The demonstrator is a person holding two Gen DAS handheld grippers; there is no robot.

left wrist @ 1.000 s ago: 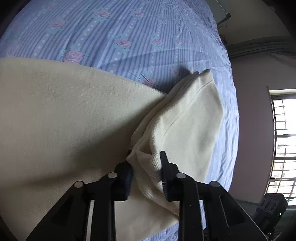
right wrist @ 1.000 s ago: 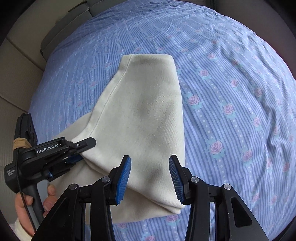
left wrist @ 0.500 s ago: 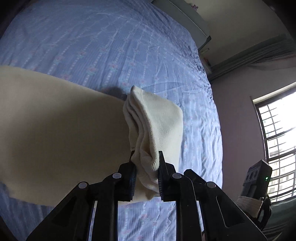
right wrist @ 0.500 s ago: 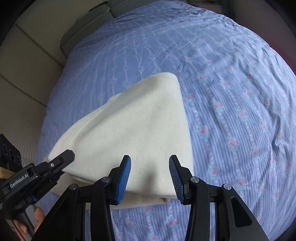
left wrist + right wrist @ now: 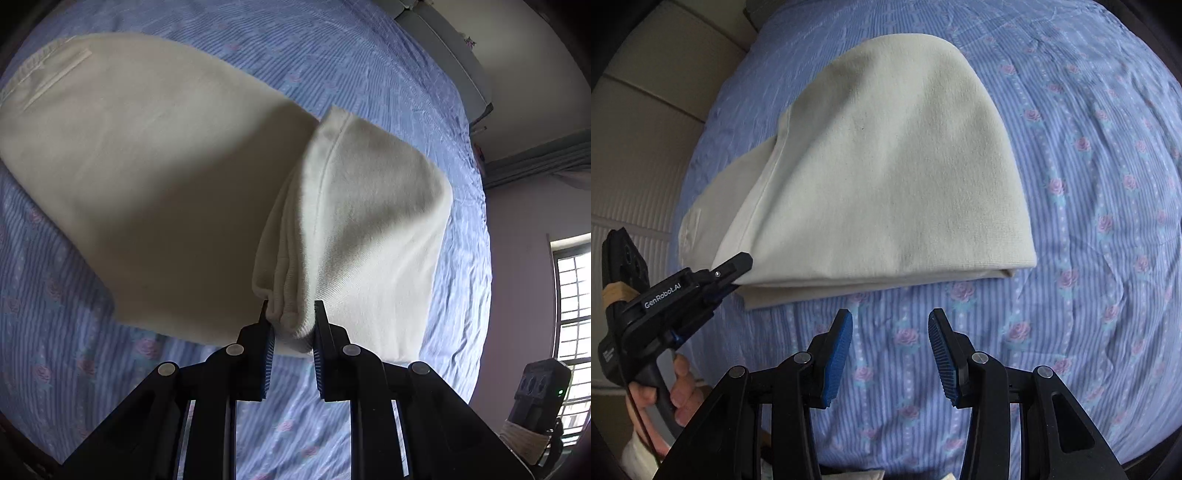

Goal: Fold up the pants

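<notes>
Cream pants [image 5: 886, 177] lie folded on a blue striped bedsheet with pink roses [image 5: 1089, 258]. My left gripper [image 5: 290, 325] is shut on the stacked leg ends of the pants [image 5: 369, 221], holding them over the lower layer [image 5: 147, 166], whose waistband is at the far left. In the right wrist view the left gripper [image 5: 738, 264] grips the near left corner of the folded pants. My right gripper [image 5: 890, 332] is open and empty, above bare sheet just in front of the pants' near edge.
A beige padded headboard [image 5: 646, 129] runs along the left of the bed. A window [image 5: 572, 295] and a pale wall are to the right in the left wrist view. The right gripper's body [image 5: 539, 398] shows at the lower right there.
The left gripper has carried the leg ends over onto the upper part of the pants, making a fold. The right gripper has drawn back off the pants to bare sheet.
</notes>
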